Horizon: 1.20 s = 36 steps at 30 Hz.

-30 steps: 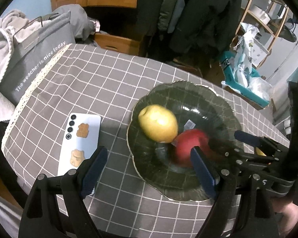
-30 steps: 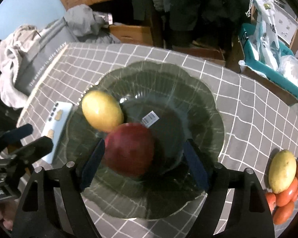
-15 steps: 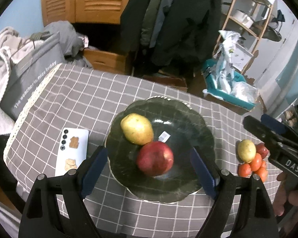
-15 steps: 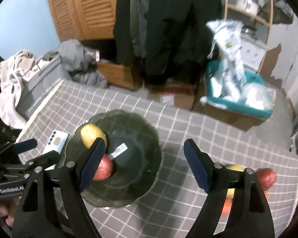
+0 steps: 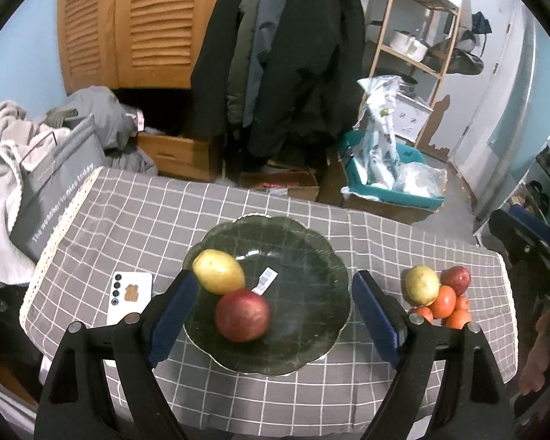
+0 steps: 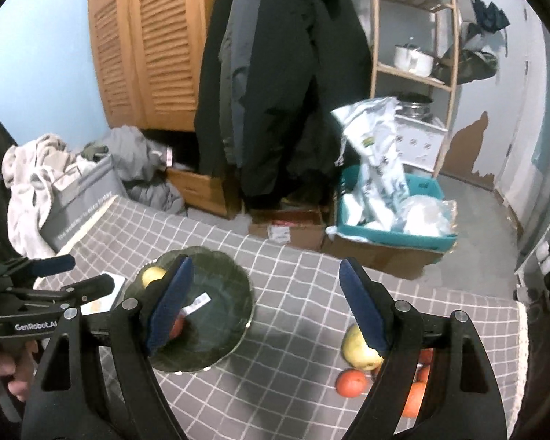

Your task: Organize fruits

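A dark green scalloped plate (image 5: pixel 311 253) sits mid-table and holds a yellow pear (image 5: pixel 218 272) and a red apple (image 5: pixel 242 316). A pile of loose fruit lies at the table's right end: a yellow pear (image 5: pixel 421 285), a red apple (image 5: pixel 456 279) and several oranges (image 5: pixel 444 301). My left gripper (image 5: pixel 271 311) is open and empty, raised above the plate. My right gripper (image 6: pixel 266 310) is open and empty, high over the table between the plate (image 6: pixel 220 315) and the pile (image 6: pixel 359 348); it also shows at the left wrist view's right edge (image 5: pixel 524 234).
A white phone (image 5: pixel 130 297) lies left of the plate on the grey checked tablecloth (image 5: pixel 146 212). A grey bag (image 5: pixel 55 190) and laundry sit past the table's left edge. A teal bin (image 5: pixel 392 187), boxes and hanging coats stand beyond the far edge.
Both grippers have risen and pulled back from the plate. My right gripper let go of the red apple, left it on the plate, and swung right toward the fruit pile.
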Motion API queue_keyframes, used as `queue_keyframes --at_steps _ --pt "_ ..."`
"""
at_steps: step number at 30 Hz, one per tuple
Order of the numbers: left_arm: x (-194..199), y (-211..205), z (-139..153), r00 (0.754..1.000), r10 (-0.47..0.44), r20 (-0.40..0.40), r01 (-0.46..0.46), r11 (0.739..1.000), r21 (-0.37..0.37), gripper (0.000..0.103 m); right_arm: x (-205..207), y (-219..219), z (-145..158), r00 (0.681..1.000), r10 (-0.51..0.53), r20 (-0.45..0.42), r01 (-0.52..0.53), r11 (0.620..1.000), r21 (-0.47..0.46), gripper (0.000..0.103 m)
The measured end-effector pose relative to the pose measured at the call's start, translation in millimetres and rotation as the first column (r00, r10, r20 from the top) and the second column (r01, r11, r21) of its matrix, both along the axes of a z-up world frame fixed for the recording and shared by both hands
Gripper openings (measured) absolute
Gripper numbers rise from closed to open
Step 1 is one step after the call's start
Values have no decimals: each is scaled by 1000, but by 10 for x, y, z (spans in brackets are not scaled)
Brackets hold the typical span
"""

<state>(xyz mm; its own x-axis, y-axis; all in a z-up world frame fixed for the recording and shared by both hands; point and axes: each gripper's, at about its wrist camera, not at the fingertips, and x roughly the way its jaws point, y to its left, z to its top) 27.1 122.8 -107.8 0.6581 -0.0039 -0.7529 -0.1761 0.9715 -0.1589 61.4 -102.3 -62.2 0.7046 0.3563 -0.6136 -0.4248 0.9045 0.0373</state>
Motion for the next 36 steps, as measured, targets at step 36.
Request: queue_keyframes --at_steps 36 --pt "-44 -1205 716 973 -186 136 170 978 124 102 -532 -1488 381 979 -190 77 181 976 119 89"
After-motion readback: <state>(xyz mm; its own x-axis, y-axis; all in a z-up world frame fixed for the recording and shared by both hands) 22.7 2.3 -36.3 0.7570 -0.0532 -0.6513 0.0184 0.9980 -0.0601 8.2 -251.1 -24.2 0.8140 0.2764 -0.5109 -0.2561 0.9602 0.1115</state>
